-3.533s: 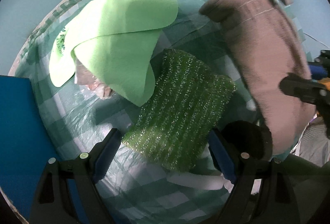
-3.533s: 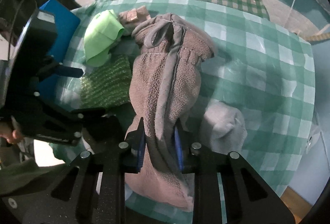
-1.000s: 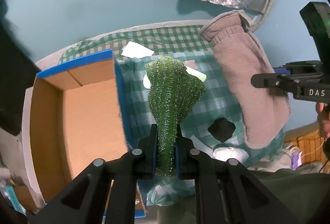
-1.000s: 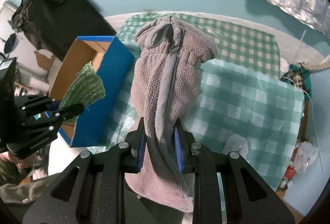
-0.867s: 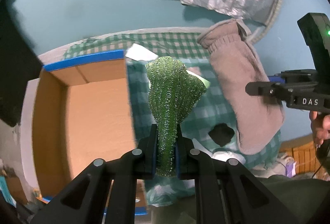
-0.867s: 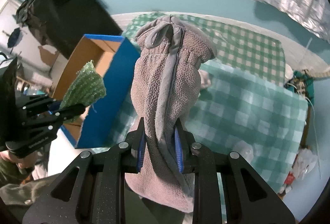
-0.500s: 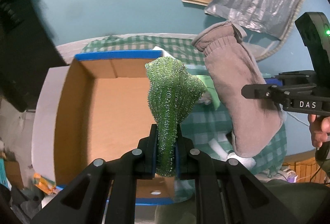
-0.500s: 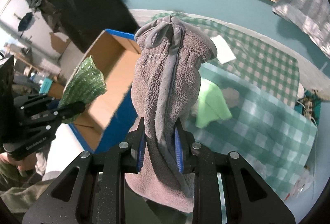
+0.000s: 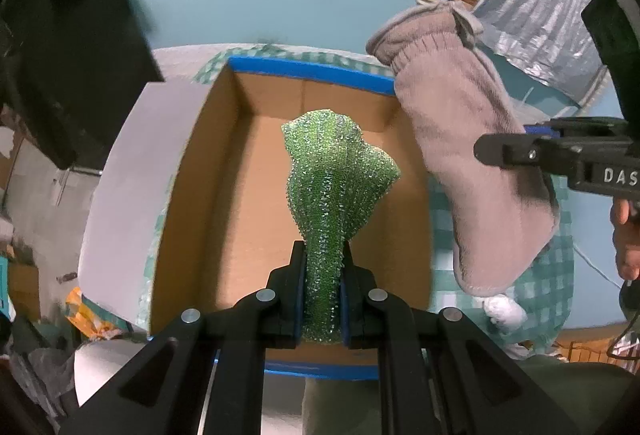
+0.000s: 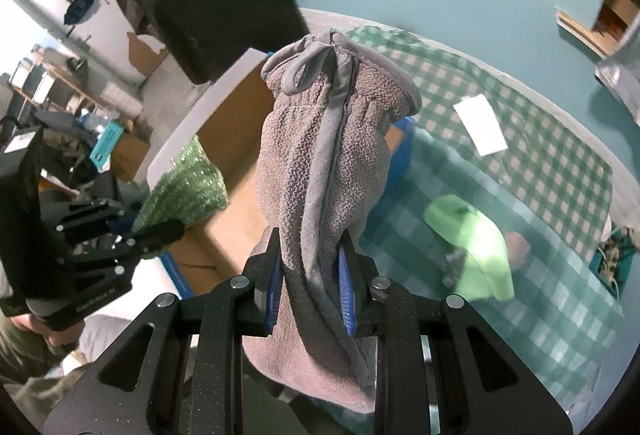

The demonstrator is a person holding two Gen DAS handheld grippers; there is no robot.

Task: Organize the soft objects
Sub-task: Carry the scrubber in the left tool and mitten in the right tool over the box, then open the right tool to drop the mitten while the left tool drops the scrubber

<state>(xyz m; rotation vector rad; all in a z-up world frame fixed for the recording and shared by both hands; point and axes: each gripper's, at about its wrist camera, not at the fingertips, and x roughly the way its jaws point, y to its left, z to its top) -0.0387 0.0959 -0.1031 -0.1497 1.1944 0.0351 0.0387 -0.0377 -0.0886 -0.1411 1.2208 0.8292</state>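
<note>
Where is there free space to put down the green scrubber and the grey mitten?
The cardboard box floor is bare on all sides of the hanging green scrubber, between its blue-edged walls. On the checked cloth, it is crowded around the light green cloth; bare checks lie between that and the white paper.

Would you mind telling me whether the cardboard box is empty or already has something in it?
Empty, as far as shown: the cardboard box shows only bare floor; the green scrubber hangs above it, part hidden.

From the left wrist we look steeply down, close above the cardboard box (image 9: 240,195). Our right wrist faces that box (image 10: 236,123) obliquely, from its table side.
</note>
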